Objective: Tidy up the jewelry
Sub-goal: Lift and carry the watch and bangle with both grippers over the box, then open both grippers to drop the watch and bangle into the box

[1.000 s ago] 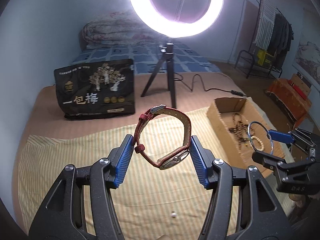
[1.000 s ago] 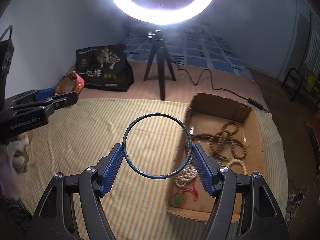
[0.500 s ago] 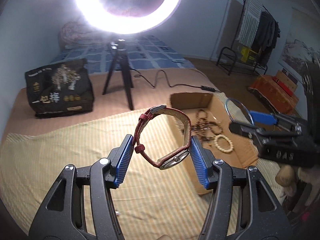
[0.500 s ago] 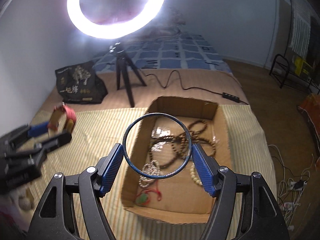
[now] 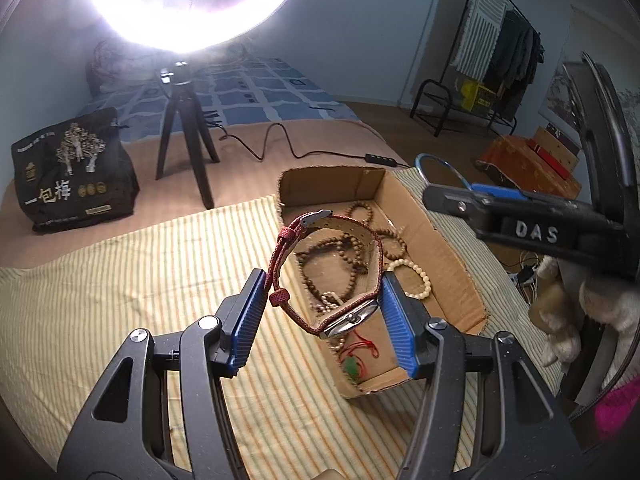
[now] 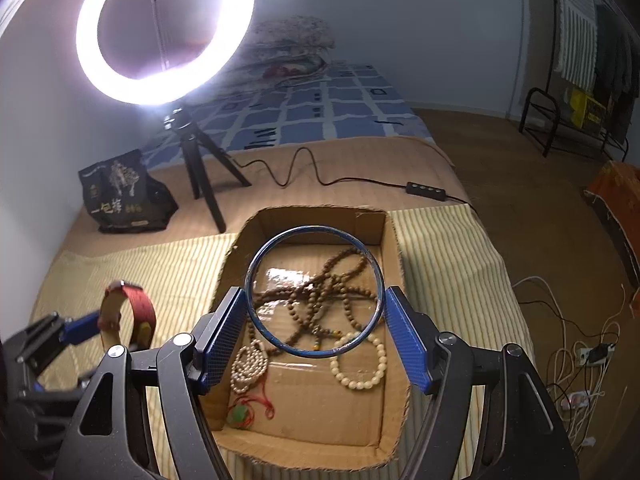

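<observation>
Both grippers are carrying jewelry over the open cardboard box (image 6: pixel 394 240) of bead strings: the left gripper (image 5: pixel 322 308) is clamping a red-strapped wristwatch (image 5: pixel 332 272), the right gripper (image 6: pixel 316 328) a thin blue bangle (image 6: pixel 314 292), each seemingly needing lowering and fingers spreading.

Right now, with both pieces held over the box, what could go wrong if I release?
The bangle is pinched only at its rim by the right gripper; it may bounce or roll out of the cardboard box. The watch in the left gripper hangs near the box's left wall and might land outside. Either could tangle the beads.
</observation>
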Motion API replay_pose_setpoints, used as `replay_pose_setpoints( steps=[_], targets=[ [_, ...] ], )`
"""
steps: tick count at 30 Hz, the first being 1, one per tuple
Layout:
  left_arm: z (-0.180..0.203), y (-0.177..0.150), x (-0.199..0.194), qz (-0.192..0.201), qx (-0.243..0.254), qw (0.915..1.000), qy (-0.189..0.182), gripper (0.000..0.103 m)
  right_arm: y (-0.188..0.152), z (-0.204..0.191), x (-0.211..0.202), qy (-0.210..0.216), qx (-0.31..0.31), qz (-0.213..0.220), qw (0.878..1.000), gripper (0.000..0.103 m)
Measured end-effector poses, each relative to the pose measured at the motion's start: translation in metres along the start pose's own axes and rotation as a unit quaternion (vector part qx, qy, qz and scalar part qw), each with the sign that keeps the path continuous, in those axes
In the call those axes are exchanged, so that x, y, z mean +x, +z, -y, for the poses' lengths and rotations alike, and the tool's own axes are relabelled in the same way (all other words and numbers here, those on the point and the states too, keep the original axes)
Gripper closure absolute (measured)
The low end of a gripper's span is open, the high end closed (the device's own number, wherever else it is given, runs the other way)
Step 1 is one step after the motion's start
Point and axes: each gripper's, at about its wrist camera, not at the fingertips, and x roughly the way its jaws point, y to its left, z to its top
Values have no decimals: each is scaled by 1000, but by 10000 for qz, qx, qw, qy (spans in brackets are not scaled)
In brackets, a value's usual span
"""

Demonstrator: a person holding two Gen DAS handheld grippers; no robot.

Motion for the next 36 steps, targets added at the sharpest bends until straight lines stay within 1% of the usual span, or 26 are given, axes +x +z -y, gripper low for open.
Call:
replay_pose_setpoints(
  steps=[6, 12, 20, 23, 24, 25, 27, 36],
  targets=[
    [11, 0, 10, -61, 12, 9999, -103, 45, 5, 6, 12, -34, 97, -48, 9999, 33],
    [22, -3, 21, -207, 75, 9995, -238, 45, 8, 7, 20, -91, 151, -87, 9998, 33],
    [30, -6, 28, -306, 115, 9990, -305, 43, 10, 16, 26, -129, 389, -109, 9991, 32],
    [29, -7, 31, -367, 91, 9985, -393, 35, 11, 18, 28, -140, 449, -129, 9988, 31],
    [29, -7, 30, -356, 84, 9985, -412, 32, 11, 18, 29, -143, 467, -135, 9987, 24],
    [30, -7, 30, -348, 89, 9985, -411, 28, 11, 19, 30, -134, 494, -135, 9986, 22],
    [30, -7, 30, -371, 93, 9985, -399, 25, 10, 22, 30, -117, 548, -130, 9983, 22],
    [28, -7, 29, -360, 101, 9987, -339, 25, 10, 23, 29, -170, 556, -121, 9982, 21]
  ],
)
